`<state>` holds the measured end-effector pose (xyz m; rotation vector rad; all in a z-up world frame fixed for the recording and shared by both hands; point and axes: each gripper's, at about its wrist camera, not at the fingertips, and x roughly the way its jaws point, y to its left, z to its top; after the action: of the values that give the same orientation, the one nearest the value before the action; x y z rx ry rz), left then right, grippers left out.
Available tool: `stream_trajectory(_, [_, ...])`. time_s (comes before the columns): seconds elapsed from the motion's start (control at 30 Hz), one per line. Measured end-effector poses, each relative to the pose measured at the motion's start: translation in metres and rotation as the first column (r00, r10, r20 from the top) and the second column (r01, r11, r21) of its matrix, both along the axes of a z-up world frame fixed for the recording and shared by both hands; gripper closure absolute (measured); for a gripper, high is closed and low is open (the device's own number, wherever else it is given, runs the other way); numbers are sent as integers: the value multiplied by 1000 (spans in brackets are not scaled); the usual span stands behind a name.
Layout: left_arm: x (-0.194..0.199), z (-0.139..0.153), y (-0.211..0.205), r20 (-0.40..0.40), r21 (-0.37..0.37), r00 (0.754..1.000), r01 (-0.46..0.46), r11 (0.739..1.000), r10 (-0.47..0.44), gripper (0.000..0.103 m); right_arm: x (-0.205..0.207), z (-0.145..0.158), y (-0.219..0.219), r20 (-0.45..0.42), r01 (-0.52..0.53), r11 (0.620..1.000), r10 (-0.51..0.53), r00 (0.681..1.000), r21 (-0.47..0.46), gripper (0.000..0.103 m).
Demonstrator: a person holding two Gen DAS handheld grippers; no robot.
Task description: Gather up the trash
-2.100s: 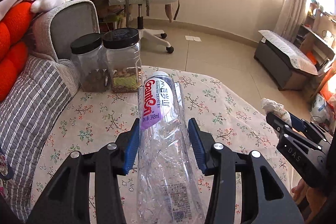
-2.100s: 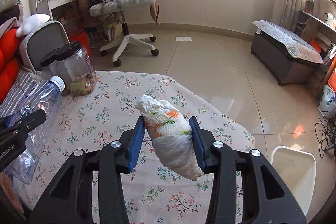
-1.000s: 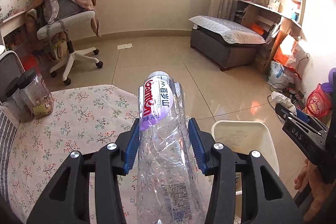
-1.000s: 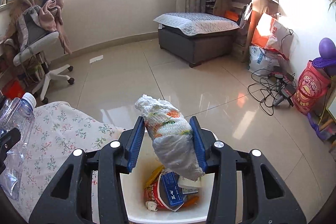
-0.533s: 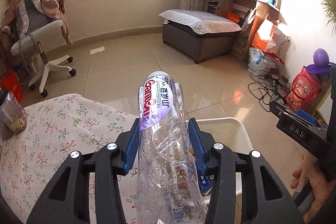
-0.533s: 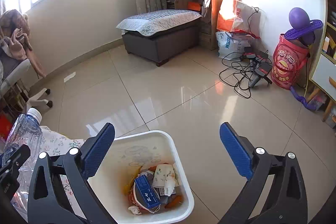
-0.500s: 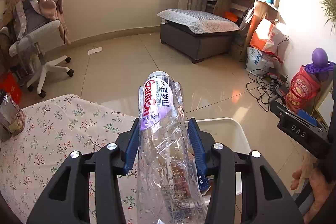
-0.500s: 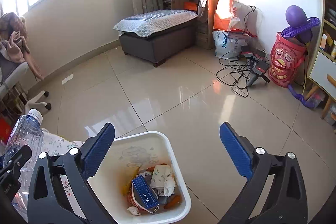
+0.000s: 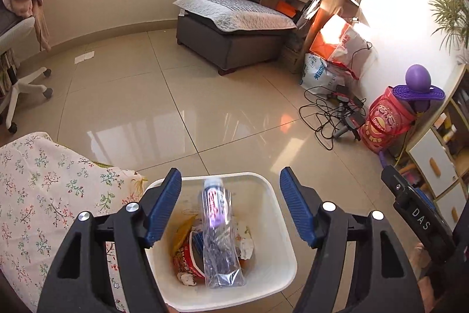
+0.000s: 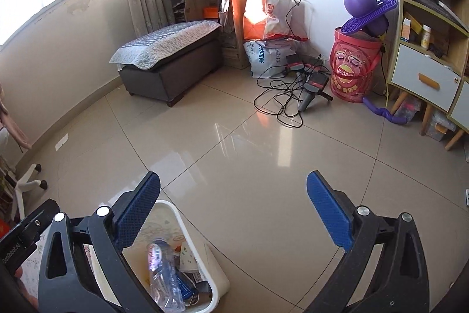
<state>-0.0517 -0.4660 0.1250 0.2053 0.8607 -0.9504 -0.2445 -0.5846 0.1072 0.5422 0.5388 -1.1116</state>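
A white trash bin stands on the tiled floor beside the table. A clear crushed plastic bottle with a purple label lies in it on top of wrappers and paper. My left gripper is open and empty directly above the bin. The bin and bottle also show at the lower left of the right wrist view. My right gripper is open and empty over bare floor to the right of the bin.
The table with a floral cloth is left of the bin. A grey ottoman stands by the far wall. Cables, a red snack bucket and bags lie near the shelves at right. An office chair base is at far left.
My left gripper opened and the bottle dropped into the bin. My right gripper, open since half a second ago, swung right, away from the bin.
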Motion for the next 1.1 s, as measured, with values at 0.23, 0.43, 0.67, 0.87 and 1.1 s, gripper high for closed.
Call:
stream_trajectory(0.23, [-11,12,23,122,22,992,-49,999,46,11,5,20,32,25,-39,995,41,999,-95,7])
stream_trajectory(0.43, [-15,34,79,259,-19,954,-153,988,153,7,10,39,78,51,-86,980,96,994,-178,7])
stream_trajectory(0.67, [-29,54,149,353,-71,901,-243,967,252,7,11,48,154,123,-212,939,252,960,-272,7])
stream_trajectory(0.87, [-28,55,214,380,-87,847,-367,926,371,6,24,43,197,127,-291,925,328,936,-244,7])
stream_trajectory(1.1, [-24,45,269,338,-44,830,-458,888,445,6,45,33,234,74,-385,898,408,910,-212,7])
